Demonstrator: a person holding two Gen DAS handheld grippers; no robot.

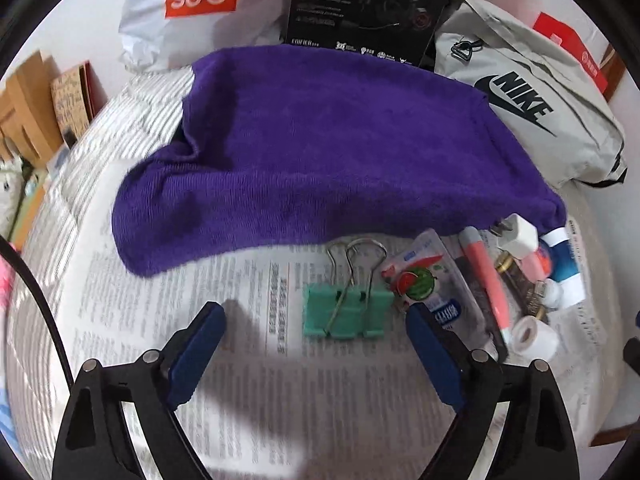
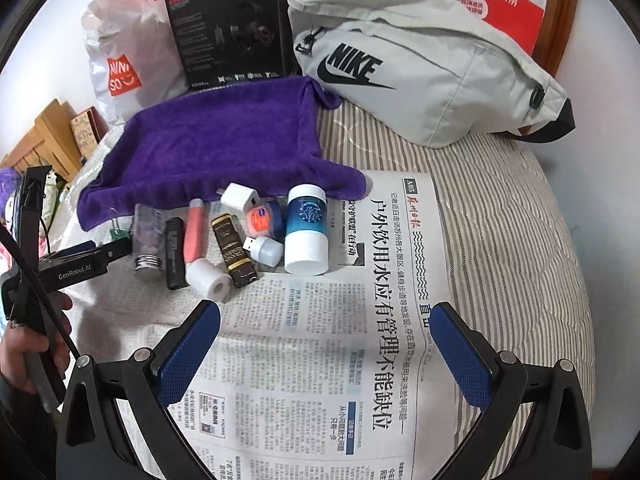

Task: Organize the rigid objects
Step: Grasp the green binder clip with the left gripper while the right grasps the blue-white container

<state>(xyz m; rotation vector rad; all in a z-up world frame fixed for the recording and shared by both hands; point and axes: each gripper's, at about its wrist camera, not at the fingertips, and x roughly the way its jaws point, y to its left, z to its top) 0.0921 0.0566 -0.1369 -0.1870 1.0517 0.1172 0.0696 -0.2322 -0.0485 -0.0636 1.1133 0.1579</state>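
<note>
With your left gripper (image 1: 316, 320) spread wide and empty above the green binder clip (image 1: 347, 310) at lower centre on the newspaper (image 1: 256, 280), centre both pads on its body before squeezing.

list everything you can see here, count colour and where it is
towel: 1, purple, behind the row of small things
binder clip: 1, green, on the newspaper between the left gripper's fingers' line of sight
newspaper: 1, white with print, spread on the striped cover
jar: 1, blue and white, upright at the row's right end
charger plug: 1, white, at the towel's edge
pink tube: 1, lying in the row
tape roll: 1, white, front of the row
waist bag: 1, grey, back right
black box: 1, behind the towel
shopping bag: 1, white and orange, back left
left gripper: open, empty
right gripper: open, empty
</note>
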